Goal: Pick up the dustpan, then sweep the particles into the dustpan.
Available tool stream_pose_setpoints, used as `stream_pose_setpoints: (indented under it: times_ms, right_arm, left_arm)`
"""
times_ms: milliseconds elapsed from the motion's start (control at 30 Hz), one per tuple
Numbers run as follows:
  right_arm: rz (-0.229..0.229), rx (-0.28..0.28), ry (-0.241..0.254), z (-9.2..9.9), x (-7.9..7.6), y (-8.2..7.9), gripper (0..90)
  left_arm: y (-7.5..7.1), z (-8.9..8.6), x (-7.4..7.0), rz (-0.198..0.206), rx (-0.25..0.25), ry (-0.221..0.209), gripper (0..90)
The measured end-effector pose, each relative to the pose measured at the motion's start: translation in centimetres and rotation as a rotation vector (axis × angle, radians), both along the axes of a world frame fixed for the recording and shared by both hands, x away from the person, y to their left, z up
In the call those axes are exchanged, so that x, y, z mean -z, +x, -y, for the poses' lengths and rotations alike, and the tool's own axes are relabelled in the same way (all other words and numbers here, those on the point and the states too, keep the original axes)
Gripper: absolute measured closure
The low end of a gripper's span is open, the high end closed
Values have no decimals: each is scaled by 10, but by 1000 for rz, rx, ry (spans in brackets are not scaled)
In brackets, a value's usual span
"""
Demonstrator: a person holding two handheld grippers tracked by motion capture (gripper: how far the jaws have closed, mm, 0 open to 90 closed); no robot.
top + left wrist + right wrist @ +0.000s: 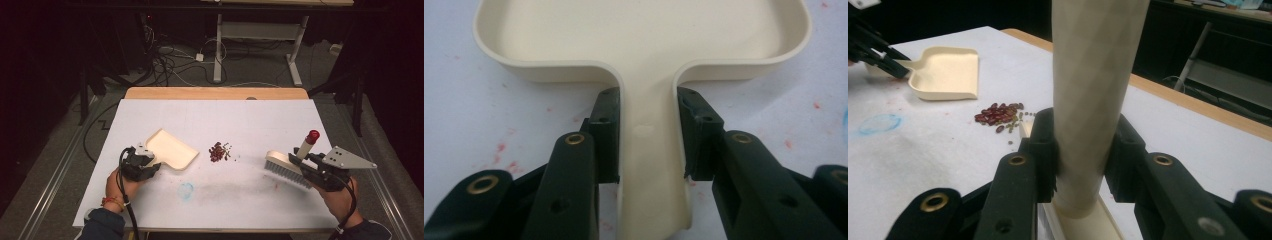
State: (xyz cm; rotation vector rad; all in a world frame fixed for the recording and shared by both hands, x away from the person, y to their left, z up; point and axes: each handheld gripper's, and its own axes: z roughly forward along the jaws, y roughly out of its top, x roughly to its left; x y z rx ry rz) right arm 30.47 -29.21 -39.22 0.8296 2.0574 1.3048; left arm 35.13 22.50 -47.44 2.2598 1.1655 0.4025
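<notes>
The table is covered by a white sheet, and a strip of bare wood is left showing along its far edge. A grey floor is seen around it. Beyond the table a tangle of cables is spread over the floor, beside the white legs of a second desk. The far room is left in darkness, and only the table is well lit.
</notes>
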Motion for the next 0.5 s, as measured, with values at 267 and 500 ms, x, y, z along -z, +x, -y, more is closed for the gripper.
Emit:
stream_pose_setpoints:
  times_ms: [267, 500]
  right_arm:
    - [-13, 26, 25, 5, 1, 10, 710]
    - [-31, 21, 56, -4, -1, 33, 710]
  left_arm:
    - [-12, -7, -12, 0, 29, -15, 640]
    - [-25, -8, -16, -33, 83, -3, 640]
